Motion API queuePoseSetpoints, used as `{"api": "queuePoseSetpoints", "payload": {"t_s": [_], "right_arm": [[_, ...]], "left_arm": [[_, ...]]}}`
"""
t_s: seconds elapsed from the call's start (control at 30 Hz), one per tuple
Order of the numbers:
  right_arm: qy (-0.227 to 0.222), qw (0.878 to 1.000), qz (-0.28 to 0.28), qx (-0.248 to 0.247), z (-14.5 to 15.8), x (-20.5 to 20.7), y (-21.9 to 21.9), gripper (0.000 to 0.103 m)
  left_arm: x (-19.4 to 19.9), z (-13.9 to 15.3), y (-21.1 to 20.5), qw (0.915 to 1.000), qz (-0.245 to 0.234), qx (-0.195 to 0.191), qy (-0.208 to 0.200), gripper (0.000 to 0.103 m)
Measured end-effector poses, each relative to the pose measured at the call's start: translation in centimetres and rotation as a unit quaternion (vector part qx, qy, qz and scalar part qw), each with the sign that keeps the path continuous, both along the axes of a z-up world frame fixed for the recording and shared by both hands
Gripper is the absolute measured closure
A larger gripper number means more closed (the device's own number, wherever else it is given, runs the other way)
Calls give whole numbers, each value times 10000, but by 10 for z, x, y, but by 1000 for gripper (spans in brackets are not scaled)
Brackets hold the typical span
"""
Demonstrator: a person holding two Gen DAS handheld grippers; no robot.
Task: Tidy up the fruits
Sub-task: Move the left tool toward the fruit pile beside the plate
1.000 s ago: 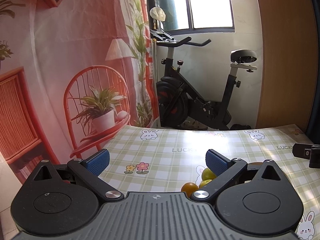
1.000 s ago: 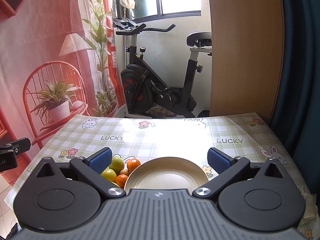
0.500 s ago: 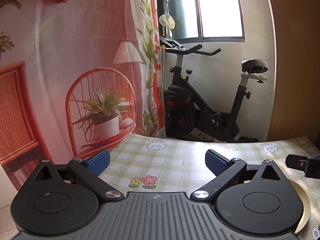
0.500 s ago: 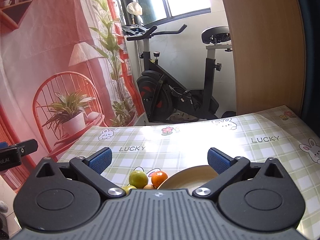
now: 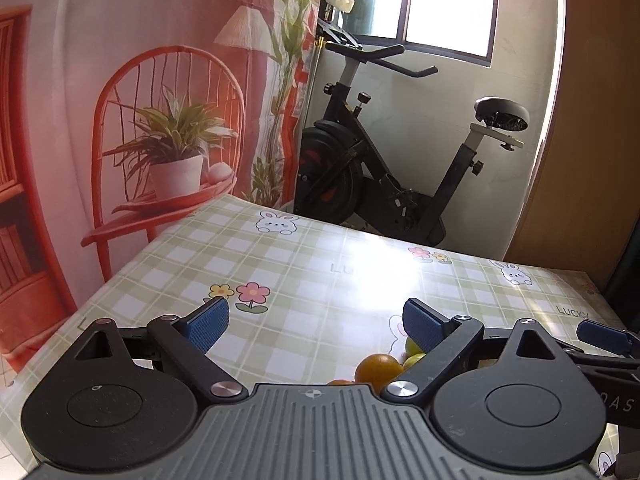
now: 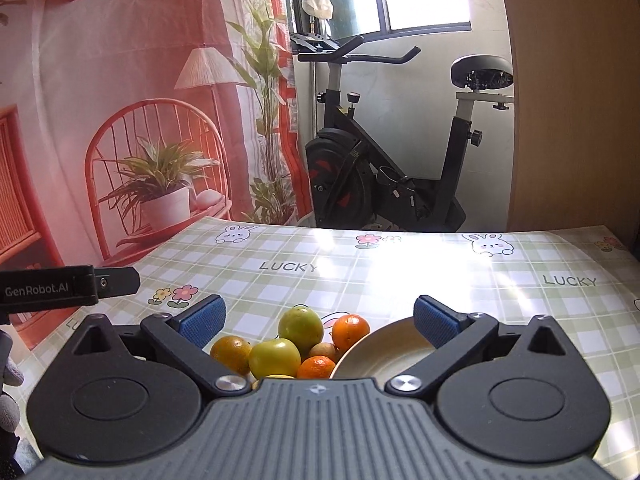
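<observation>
A pile of fruit lies on the checked tablecloth (image 6: 400,272): a green apple (image 6: 301,325), a yellow-green apple (image 6: 274,357), several oranges (image 6: 351,331) and a small brown fruit (image 6: 322,350). A pale round plate (image 6: 390,354) sits just right of the pile, with nothing on the part I see. My right gripper (image 6: 319,318) hovers open above the pile and plate edge. My left gripper (image 5: 316,322) is open over the cloth, with an orange (image 5: 378,367) and green fruit (image 5: 412,347) low beside its right finger. Each gripper shows at the edge of the other's view.
An exercise bike (image 6: 380,168) stands past the table's far edge. A red printed backdrop (image 6: 120,100) hangs at the left, a wooden panel (image 6: 568,100) at the right. Bare cloth stretches beyond the fruit toward the far edge.
Both views tilted up and then dipped back toward the table. The right gripper has shifted left, so the fruit pile now sits between its fingers. The left gripper has swung toward the fruit.
</observation>
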State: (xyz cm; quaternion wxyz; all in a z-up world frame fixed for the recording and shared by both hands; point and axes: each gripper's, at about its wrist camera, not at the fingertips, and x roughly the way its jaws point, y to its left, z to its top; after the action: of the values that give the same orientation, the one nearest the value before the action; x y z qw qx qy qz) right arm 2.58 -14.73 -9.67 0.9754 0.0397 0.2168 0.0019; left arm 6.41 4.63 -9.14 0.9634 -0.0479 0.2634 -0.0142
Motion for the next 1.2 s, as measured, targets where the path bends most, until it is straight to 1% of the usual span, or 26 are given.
{"api": "queuePoseSetpoints", "payload": {"t_s": [0.03,0.13,0.27,0.4,0.53,0.67,0.83,1.03,1.1,1.2], "right_arm": [[-3,10000,47,-71,-2,-2,2,2],[23,9994,241,-253,-10,-9,9,2],[275,9987,395,-164,-19,-6,10,2],[473,9976,494,-48,-26,-3,11,2],[539,9971,533,-55,-28,-1,13,2],[642,9958,657,32,-31,1,14,3],[675,9949,754,-39,-32,1,22,6],[662,9935,909,-158,-34,0,30,15],[667,9928,976,-209,-34,0,33,20],[644,9915,1095,-279,-35,1,36,24]], "left_arm": [[0,-5,4,9999,116,-23,101,8],[3,-12,9,9982,467,196,333,9],[1,-15,14,9978,435,350,352,9],[-6,-14,14,9982,423,330,265,9],[-5,-15,8,9979,367,421,314,9],[-3,-17,8,9982,282,349,385,9],[-2,-20,10,9979,278,340,470,9],[-1,-25,10,9976,277,332,544,9],[-1,-25,10,9976,277,326,545,9],[-1,-26,10,9976,266,319,551,9]]}}
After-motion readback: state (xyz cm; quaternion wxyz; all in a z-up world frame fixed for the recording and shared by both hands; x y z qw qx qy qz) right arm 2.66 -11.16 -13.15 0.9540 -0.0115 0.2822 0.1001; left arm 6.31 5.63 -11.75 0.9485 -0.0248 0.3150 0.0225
